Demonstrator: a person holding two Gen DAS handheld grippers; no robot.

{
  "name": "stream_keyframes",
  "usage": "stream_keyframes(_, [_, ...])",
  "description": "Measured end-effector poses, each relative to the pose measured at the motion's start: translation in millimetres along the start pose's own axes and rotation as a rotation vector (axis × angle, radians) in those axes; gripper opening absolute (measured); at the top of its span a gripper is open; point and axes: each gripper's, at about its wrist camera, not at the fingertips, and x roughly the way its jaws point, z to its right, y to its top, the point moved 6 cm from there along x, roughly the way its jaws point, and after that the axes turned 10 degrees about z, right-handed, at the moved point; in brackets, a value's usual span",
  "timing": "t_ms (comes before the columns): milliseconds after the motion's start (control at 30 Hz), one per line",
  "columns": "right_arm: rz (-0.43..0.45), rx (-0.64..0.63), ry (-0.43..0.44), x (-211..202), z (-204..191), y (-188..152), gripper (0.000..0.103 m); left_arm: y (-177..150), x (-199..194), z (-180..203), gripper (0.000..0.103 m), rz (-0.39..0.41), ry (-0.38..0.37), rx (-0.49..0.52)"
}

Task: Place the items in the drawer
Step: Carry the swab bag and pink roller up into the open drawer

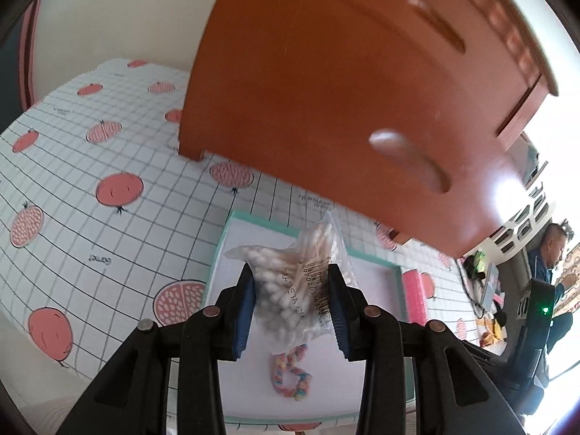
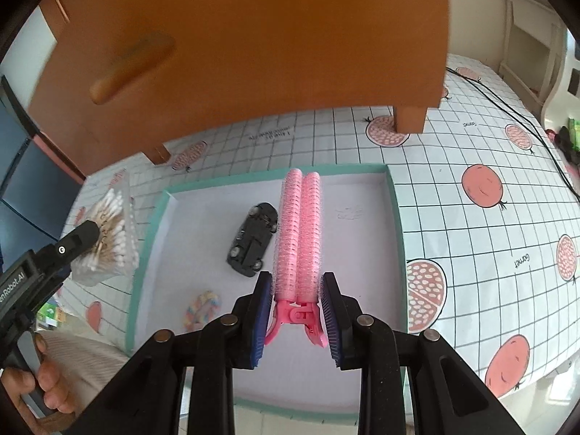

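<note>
**Both grippers loaded above the tray, drawers shut**

The left gripper [image 1: 293, 306] has its fingers [image 1: 242, 311] pinching a clear bag of cotton swabs [image 1: 290, 290], held in the air over the tray [image 1: 217, 253]. From the right wrist view the same bag [image 2: 108, 232] hangs just outside the tray's left wall [image 2: 145, 253], with a hand [image 2: 43, 388] on the gripper's handle.

The right gripper [image 2: 296, 317] has its fingers [image 2: 261, 320] clamped on a pink hair clip [image 2: 299, 239] at its hinge end; the two roller bars point away from the camera, lifted above the tray floor.

Inside the tray lie a black toy car [image 2: 253, 239] and a pastel braided band [image 2: 203, 308], well apart from each other. The tray sits on a tabletop [image 2: 471, 253] with a grid-and-pomegranate cloth. Just behind stands an orange wooden cabinet [image 1: 344, 83]; its drawer fronts with recessed handles [image 1: 409, 161] look closed.
</note>
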Motion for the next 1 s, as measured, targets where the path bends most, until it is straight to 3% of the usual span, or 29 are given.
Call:
stream_keyframes(367, [0.137, -0.028, 0.054, -71.6, -24.4, 30.4, 0.029, 61.3, -69.9, 27.5, 0.039, 0.161, -0.054, 0.034])
stream_keyframes(667, [0.286, -0.078, 0.138, -139.4, -61.4, 83.1, 0.029, 132.0, -105.6, 75.3, 0.040, 0.270, -0.129, 0.072])
stream_keyframes(1000, [0.367, -0.123, 0.111, -160.2, -74.2, 165.9, 0.029, 202.5, -94.3, 108.2, 0.040, 0.295, -0.134, 0.120])
